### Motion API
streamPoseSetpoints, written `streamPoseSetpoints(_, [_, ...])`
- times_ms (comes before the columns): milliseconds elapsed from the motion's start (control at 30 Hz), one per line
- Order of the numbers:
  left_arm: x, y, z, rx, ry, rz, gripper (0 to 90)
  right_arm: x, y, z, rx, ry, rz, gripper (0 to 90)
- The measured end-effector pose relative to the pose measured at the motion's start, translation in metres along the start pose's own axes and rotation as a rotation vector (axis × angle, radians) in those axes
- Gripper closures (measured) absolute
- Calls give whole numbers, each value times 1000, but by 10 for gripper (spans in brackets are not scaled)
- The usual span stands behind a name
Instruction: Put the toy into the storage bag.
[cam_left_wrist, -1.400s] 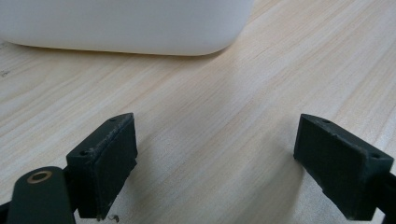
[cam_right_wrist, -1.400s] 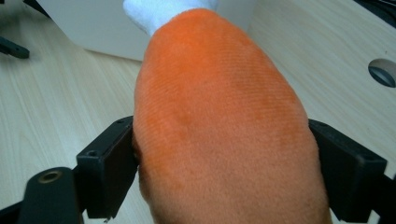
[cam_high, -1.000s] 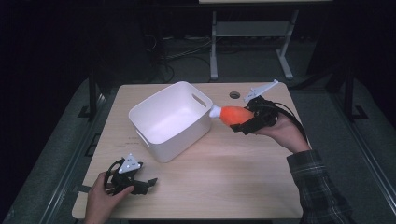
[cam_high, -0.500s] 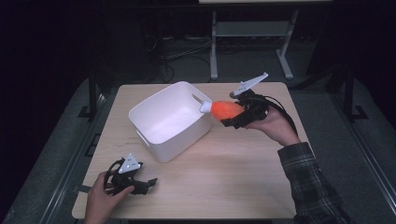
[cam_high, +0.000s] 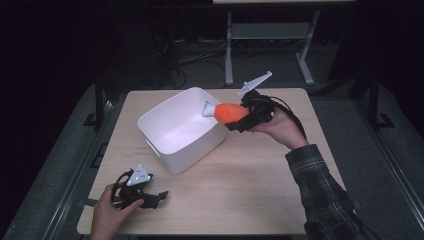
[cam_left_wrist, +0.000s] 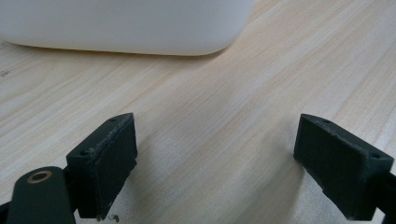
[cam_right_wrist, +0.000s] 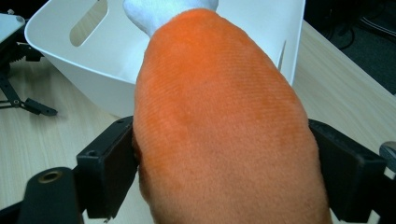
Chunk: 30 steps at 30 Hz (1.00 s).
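An orange plush drumstick (cam_high: 231, 112) with a white tip (cam_high: 208, 109) hangs over the right rim of the white plastic bin (cam_high: 186, 152). My right gripper (cam_high: 239, 120) is shut on the drumstick (cam_right_wrist: 219, 121), its jaws pressing both sides of the orange body, the white tip pointing into the bin (cam_right_wrist: 60, 42). My left gripper (cam_high: 155, 199) rests on the wooden table (cam_high: 250, 190) near the front left corner, held by a hand. Its jaws stand wide open over bare wood, with the bin's wall (cam_left_wrist: 126, 23) just ahead.
The bin has cut-out handles (cam_right_wrist: 88, 16) and looks empty inside. The table's right half and front middle are bare wood. A metal stand (cam_high: 265, 30) and cables lie on the dark floor beyond the far edge.
My right gripper has carried the drumstick up and to the left, from beside the bin to over its right rim. The left gripper has stayed in place.
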<state>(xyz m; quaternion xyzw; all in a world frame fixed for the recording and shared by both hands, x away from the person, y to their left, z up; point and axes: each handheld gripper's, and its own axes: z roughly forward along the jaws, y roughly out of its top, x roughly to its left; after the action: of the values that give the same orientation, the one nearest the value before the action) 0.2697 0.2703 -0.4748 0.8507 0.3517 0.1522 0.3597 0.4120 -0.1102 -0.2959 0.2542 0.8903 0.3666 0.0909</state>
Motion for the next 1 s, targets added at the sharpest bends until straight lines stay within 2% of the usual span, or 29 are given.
streamPoseSetpoints(1000, [0,0,0,0,-1,0,124,15,48,35,12,30,-66,160])
